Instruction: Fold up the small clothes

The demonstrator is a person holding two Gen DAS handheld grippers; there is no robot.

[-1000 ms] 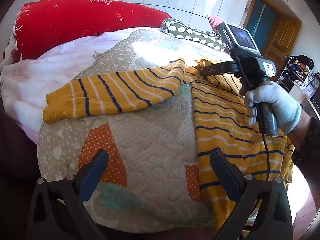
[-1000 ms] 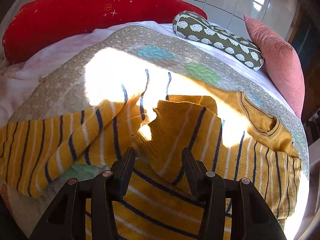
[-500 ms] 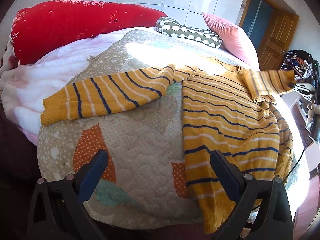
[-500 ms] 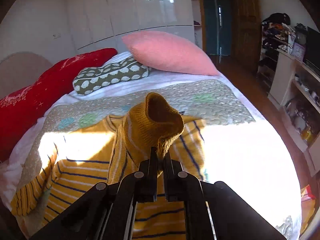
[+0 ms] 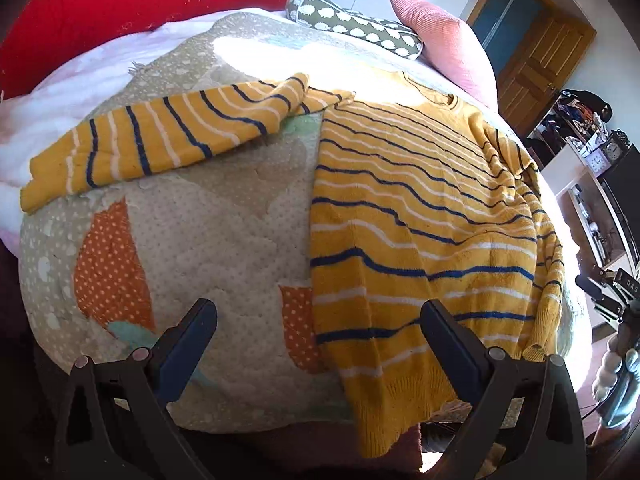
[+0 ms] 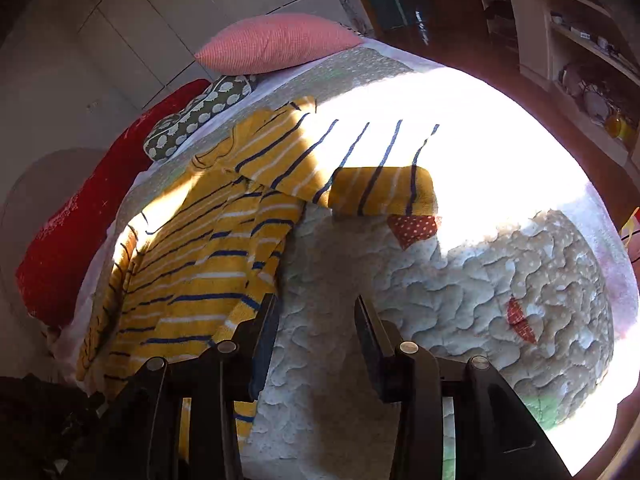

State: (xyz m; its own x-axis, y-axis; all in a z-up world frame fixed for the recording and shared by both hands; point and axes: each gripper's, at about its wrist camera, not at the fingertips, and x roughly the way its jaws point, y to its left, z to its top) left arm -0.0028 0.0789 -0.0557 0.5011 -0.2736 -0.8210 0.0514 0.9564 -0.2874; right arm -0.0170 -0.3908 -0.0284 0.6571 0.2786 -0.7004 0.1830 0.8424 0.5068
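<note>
A yellow sweater [image 5: 420,208] with blue and white stripes lies flat on the patterned quilt [image 5: 224,232]. One sleeve [image 5: 160,140] stretches out to the left. My left gripper [image 5: 318,312] hovers open over the quilt at the sweater's hem edge, holding nothing. In the right wrist view the other sleeve [image 6: 380,192] lies spread sideways, half in glaring sun. My right gripper [image 6: 316,308] is above the quilt [image 6: 460,280] beside the sweater body [image 6: 208,264]; its jaws are opening with nothing between them. A gloved hand [image 5: 612,372] shows at the far right edge.
A red pillow [image 5: 140,4], a green patterned bolster [image 5: 356,28] and a pink cushion [image 5: 444,40] line the head of the bed. A wooden door [image 5: 536,60] and cluttered shelves [image 5: 592,184] stand beyond the bed's right side.
The right gripper shut on the folded-in sleeve's cuff, carried it out to the sweater's right side and let go; the sleeve now lies spread. The left gripper edged closer to the bed.
</note>
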